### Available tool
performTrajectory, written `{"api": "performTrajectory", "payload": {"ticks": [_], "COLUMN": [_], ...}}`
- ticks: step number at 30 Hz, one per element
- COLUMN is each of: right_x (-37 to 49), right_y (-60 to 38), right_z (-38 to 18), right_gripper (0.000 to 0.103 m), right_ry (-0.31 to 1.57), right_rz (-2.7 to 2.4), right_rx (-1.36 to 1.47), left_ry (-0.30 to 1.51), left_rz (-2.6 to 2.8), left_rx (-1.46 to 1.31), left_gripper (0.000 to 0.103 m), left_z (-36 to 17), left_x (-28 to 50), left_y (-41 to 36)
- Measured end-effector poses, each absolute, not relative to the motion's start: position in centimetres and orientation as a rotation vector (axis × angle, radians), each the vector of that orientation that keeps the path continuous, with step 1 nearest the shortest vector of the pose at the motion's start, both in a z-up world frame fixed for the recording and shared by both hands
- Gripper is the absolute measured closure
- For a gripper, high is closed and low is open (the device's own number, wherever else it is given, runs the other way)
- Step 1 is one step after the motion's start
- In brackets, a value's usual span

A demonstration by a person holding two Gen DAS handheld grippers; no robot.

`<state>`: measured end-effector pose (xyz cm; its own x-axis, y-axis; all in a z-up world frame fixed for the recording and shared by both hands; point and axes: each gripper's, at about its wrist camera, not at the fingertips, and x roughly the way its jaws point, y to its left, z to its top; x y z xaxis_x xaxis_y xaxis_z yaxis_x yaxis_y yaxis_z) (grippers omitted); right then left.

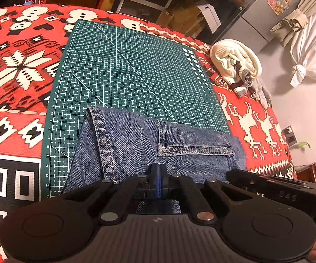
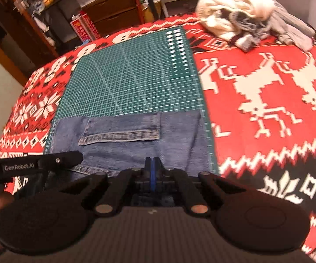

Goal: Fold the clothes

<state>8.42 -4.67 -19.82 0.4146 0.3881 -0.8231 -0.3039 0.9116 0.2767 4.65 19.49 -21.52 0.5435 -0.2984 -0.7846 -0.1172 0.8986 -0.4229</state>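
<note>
Red patterned bedspread [image 1: 15, 76] is covered by a green cutting mat [image 1: 125, 65]; folded jeans [image 1: 136, 144] lie just ahead of both jaws, which are clamped on the near denim edge. Heavy, limp cloth is judged best gripped at seams.

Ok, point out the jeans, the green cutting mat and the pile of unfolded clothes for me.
jeans [image 1: 136, 140]: left wrist view, on the denim left of the back pocket.
green cutting mat [image 1: 123, 65]: left wrist view, bare grid middle.
pile of unfolded clothes [image 2: 230, 6]: right wrist view, on the cream garment.
</note>
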Motion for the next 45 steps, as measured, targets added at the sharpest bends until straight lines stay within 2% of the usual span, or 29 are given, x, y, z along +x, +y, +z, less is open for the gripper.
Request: {"api": "performTrajectory", "payload": {"ticks": [21, 28, 30, 34, 45], "right_x": [9.8, 9.5, 9.1, 8.8, 7.3], "right_y": [-6.0, -5.0, -4.8, -4.8, 2.2], "right_z": [-18.6, -20.2, -20.0, -18.4, -18.3], "right_gripper": [0.1, 0.103, 0.099, 0.098, 0.098], "right_ry": [0.992, 0.98, 0.971, 0.977, 1.029], "right_rz": [0.411, 0.363, 0.343, 0.403, 0.562], "right_rx": [0.105, -0.012, -0.059, 0.017, -0.032], "left_ry": [0.998, 1.0, 1.0, 0.996, 0.97], "left_rz": [-0.121, -0.122, -0.123, -0.124, -0.142], "left_rx": [-0.472, -0.483, -0.486, -0.484, -0.505], "left_gripper": [0.1, 0.1, 0.1, 0.1, 0.1], "left_z": [-21.5, -21.6, -21.6, -21.6, -21.9], "left_x": [4.6, 4.6, 4.6, 4.5, 4.0], "left_y": [19.8, 19.8, 19.9, 19.9, 20.2]}}
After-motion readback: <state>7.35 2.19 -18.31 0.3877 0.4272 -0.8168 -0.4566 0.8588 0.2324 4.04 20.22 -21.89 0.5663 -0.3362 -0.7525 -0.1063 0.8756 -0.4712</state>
